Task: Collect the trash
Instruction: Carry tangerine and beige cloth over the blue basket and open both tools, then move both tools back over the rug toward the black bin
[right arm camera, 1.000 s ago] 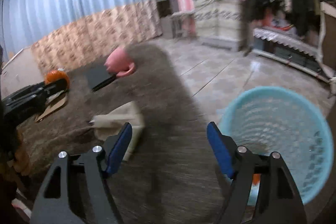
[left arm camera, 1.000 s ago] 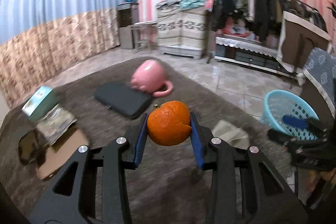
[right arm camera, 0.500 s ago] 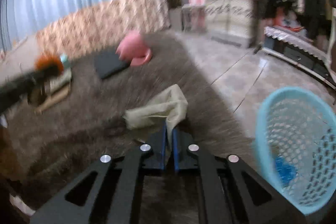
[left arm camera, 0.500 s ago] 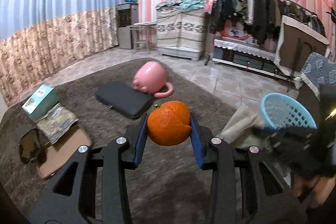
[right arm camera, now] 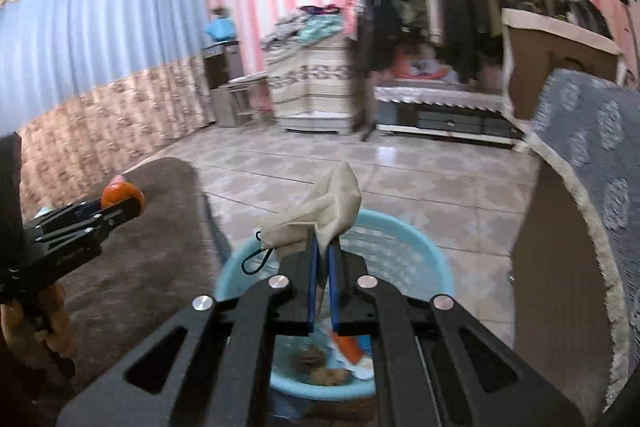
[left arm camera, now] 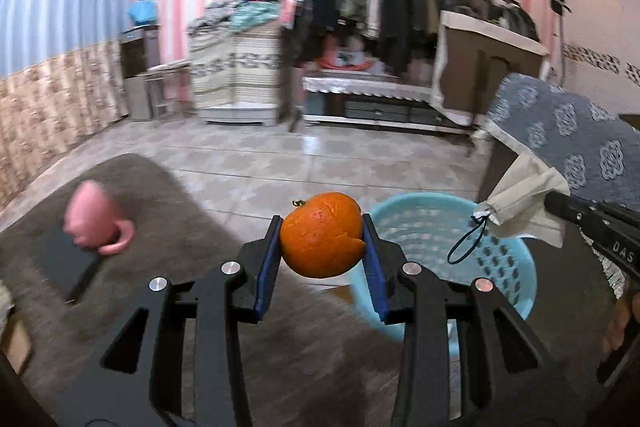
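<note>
My left gripper is shut on an orange and holds it in the air just left of the light blue trash basket. My right gripper is shut on a beige cloth pouch with a black drawstring, held right above the same basket. The pouch and the right gripper's arm also show at the right of the left wrist view. The left gripper with the orange shows at the left of the right wrist view. Trash lies in the basket's bottom.
A brown rug covers the floor on the left, with a pink cup and a dark flat case on it. A furniture piece with a grey patterned cover stands close on the right. Tiled floor lies beyond.
The right gripper closed on the pouch on the rug and lifted it over the basket. The left gripper swung right with the orange to beside the basket.
</note>
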The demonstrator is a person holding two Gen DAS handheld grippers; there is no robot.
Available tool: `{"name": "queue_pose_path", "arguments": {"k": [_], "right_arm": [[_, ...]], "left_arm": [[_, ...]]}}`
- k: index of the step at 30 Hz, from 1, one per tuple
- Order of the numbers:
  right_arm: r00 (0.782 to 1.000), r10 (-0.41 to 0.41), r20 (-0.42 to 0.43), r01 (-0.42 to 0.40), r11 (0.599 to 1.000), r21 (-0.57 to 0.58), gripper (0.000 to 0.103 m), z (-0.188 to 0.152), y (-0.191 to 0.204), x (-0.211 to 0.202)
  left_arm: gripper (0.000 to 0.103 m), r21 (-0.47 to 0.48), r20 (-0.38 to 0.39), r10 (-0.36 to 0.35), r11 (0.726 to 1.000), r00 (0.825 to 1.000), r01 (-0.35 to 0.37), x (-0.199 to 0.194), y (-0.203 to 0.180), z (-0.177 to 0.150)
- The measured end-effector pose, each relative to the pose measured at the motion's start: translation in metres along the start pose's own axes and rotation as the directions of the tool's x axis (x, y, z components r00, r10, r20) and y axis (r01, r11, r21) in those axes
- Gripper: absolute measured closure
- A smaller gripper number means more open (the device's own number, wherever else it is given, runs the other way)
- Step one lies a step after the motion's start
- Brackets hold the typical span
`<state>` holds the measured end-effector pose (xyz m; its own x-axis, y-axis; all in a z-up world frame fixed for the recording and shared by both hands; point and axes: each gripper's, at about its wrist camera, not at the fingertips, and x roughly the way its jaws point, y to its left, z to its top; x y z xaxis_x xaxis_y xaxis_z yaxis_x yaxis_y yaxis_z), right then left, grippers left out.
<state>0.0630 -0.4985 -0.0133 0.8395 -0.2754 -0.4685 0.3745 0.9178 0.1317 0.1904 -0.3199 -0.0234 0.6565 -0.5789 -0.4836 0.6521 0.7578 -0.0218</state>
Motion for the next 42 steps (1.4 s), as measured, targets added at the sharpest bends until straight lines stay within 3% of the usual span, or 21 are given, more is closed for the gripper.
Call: {"name": "queue_pose_path", "arguments": {"k": [5, 7, 8, 9, 11, 15, 20, 26, 27, 28, 29, 30, 33, 35, 42], "right_arm": [[0.999, -0.043, -0.02, 0.044, 0.999, 0.032, 0.098, -0.01, -0.021, 0.008], [0.998, -0.056, -0.032, 0.057, 0.998, 0.031, 0.098, -0.013, -0.024, 0.013], [0.997, -0.062, -0.037, 0.063, 0.998, 0.029, 0.098, -0.016, -0.026, 0.012], [0.997, -0.067, -0.045, 0.069, 0.997, 0.028, 0.098, -0.018, -0.028, 0.015], [0.996, -0.068, -0.056, 0.07, 0.997, 0.032, 0.098, -0.021, -0.029, 0.02], [0.995, -0.061, -0.073, 0.064, 0.998, 0.029, 0.098, -0.021, -0.026, 0.029], [0.995, -0.047, -0.086, 0.05, 0.998, 0.031, 0.098, -0.022, -0.014, 0.041], [0.991, -0.034, -0.128, 0.042, 0.997, 0.06, 0.094, -0.024, -0.004, 0.067], [0.991, -0.027, -0.134, 0.036, 0.997, 0.061, 0.089, -0.024, -0.004, 0.07], [0.99, -0.037, -0.138, 0.045, 0.998, 0.054, 0.067, -0.025, -0.001, 0.074], [0.99, -0.049, -0.134, 0.055, 0.997, 0.046, 0.038, -0.026, 0.002, 0.076], [0.991, -0.06, -0.119, 0.064, 0.997, 0.035, 0.032, -0.027, 0.007, 0.075], [0.99, -0.07, -0.125, 0.073, 0.997, 0.014, 0.027, -0.029, 0.016, 0.074], [0.991, -0.07, -0.113, 0.071, 0.997, 0.011, 0.014, -0.028, 0.021, 0.068], [0.997, -0.068, -0.024, 0.067, 0.997, -0.037, 0.005, -0.015, 0.039, 0.034]], "left_arm": [[0.065, 0.04, -0.079, -0.106, 0.993, 0.991, 0.109, 0.05, -0.039, -0.005], [0.065, 0.06, -0.103, -0.116, 0.991, 0.988, 0.122, 0.065, -0.049, -0.011], [0.06, 0.064, -0.107, -0.114, 0.991, 0.988, 0.121, 0.071, -0.052, -0.012], [0.046, 0.062, -0.112, -0.113, 0.991, 0.987, 0.12, 0.076, -0.053, -0.013], [0.03, 0.045, -0.112, -0.09, 0.994, 0.99, 0.096, 0.083, -0.052, -0.009], [0.018, 0.037, -0.101, -0.066, 0.997, 0.993, 0.07, 0.082, -0.046, -0.006], [0.01, 0.061, -0.027, 0.056, 0.997, 0.998, -0.055, 0.057, -0.022, 0.001], [0.006, 0.006, 0.029, 0.158, 0.987, 0.987, -0.158, 0.015, 0.016, 0.0], [0.006, -0.001, 0.031, 0.177, 0.984, 0.984, -0.178, 0.008, 0.024, -0.002], [0.006, -0.006, 0.029, 0.186, 0.983, 0.982, -0.186, 0.004, 0.029, -0.004], [0.006, -0.018, 0.023, 0.202, 0.979, 0.979, -0.202, -0.003, 0.036, -0.007], [0.006, -0.025, 0.019, 0.209, 0.978, 0.978, -0.208, -0.006, 0.043, -0.008], [0.006, -0.049, 0.005, 0.233, 0.971, 0.973, -0.232, -0.019, 0.055, -0.016], [0.006, -0.059, 0.002, 0.252, 0.966, 0.968, -0.252, -0.028, 0.063, -0.021], [0.006, -0.126, 0.016, 0.31, 0.944, 0.951, -0.305, -0.066, 0.088, -0.029]]}}
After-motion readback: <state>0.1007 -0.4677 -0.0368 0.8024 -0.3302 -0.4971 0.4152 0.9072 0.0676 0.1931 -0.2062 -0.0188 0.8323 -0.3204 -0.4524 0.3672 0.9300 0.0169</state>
